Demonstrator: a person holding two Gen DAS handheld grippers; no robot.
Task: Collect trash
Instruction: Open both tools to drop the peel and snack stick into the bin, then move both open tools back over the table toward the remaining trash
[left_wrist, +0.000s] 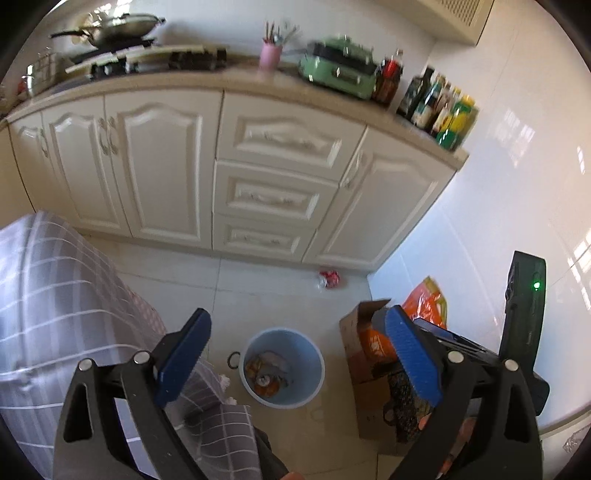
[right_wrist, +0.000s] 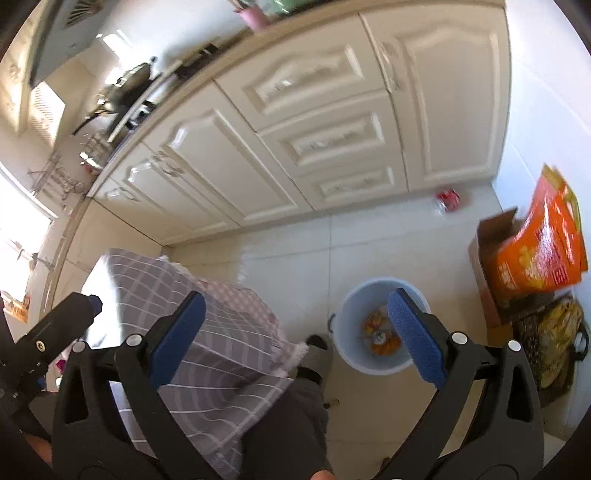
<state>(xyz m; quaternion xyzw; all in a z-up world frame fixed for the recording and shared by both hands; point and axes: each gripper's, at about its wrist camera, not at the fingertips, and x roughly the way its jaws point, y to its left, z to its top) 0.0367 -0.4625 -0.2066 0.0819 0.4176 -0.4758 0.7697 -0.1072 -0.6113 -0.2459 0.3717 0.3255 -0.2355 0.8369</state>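
A light blue trash bin (left_wrist: 282, 365) stands on the tiled floor with several wrappers and a can inside; it also shows in the right wrist view (right_wrist: 376, 328). A crumpled red and clear wrapper (left_wrist: 330, 278) lies on the floor by the cabinet base, also seen in the right wrist view (right_wrist: 447, 199). My left gripper (left_wrist: 299, 354) is open and empty, held high above the bin. My right gripper (right_wrist: 295, 332) is open and empty, above the floor left of the bin. The right gripper's body (left_wrist: 522, 321) shows at the right of the left wrist view.
Cream kitchen cabinets (left_wrist: 258, 166) run along the back under a counter with bottles and a green appliance. A table with a grey checked cloth (left_wrist: 55, 314) stands at the left. A cardboard box (left_wrist: 362, 369) and an orange bag (right_wrist: 539, 251) sit by the right wall.
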